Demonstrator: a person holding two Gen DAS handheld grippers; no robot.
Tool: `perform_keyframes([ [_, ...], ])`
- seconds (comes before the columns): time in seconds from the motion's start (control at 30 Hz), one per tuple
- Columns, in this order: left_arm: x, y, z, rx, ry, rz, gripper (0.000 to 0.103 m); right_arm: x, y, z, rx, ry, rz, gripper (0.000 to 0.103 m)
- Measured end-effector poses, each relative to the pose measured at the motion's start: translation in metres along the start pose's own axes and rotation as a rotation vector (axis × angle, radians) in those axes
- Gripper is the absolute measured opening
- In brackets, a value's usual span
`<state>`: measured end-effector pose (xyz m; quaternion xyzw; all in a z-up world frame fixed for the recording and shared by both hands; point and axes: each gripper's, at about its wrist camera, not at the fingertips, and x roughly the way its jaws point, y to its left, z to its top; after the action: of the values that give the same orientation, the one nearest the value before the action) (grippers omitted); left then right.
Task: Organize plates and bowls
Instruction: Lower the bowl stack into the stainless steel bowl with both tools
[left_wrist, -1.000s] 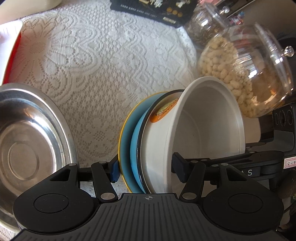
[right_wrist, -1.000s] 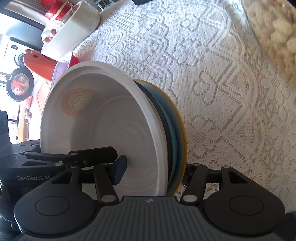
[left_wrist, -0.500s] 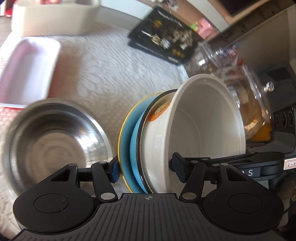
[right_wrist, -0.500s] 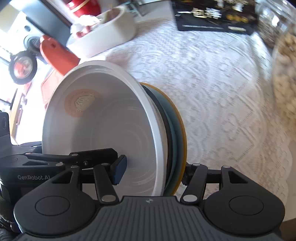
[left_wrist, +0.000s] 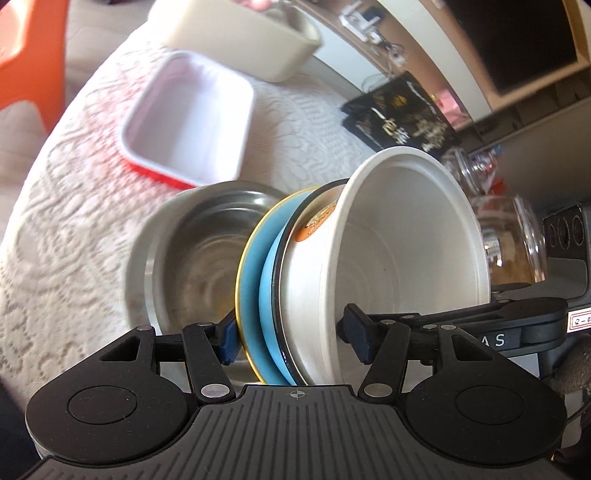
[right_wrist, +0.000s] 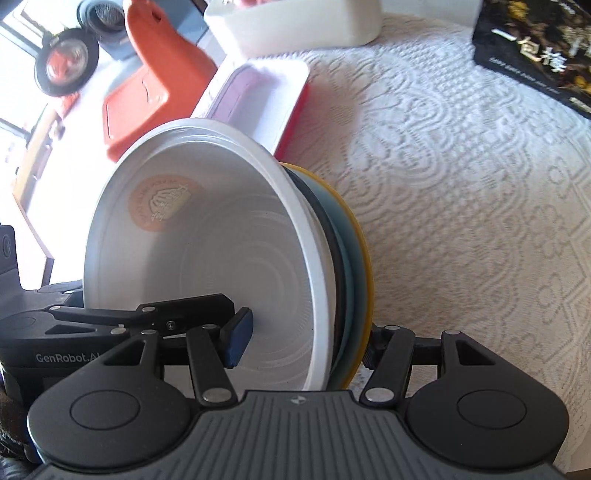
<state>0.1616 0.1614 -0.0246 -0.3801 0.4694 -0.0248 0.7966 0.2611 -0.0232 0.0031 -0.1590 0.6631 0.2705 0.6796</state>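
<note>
Both my grippers clamp one nested stack held clear above the lace tablecloth (right_wrist: 461, 206): my left gripper (left_wrist: 291, 338) and right gripper (right_wrist: 306, 341) each pinch the white bowl (left_wrist: 402, 258) with the blue plate (left_wrist: 266, 291) and yellow-rimmed plate (left_wrist: 246, 266) behind it. A steel bowl (left_wrist: 192, 266) sits just beyond, beside a red-sided white tray (left_wrist: 192, 118).

Right tool (right_wrist: 303, 341) clamped across a nested stack: white bowl (right_wrist: 207, 266) innermost, blue plate (right_wrist: 349, 280) and yellow-rimmed plate (right_wrist: 365, 266) behind it. One blue pad (right_wrist: 238, 338) presses the bowl's inside. Beyond, on the lace-covered counter (right_wrist: 461, 192), lies a red-and-white rectangular dish (right_wrist: 266, 99).
</note>
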Motion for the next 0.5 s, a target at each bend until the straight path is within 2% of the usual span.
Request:
perform_keyframes([
  [0.23, 0.007, 0.034, -0.002, -0.065, 0.005, -0.048, 0.061, 0.025, 0.025, 0.012, -0.021, 0.09, -0.092, 0.06],
  [0.5, 0.0, 0.052, 0.001, -0.073, -0.008, -0.056, 0.061, 0.035, 0.035, 0.021, -0.026, 0.13, -0.109, 0.06],
])
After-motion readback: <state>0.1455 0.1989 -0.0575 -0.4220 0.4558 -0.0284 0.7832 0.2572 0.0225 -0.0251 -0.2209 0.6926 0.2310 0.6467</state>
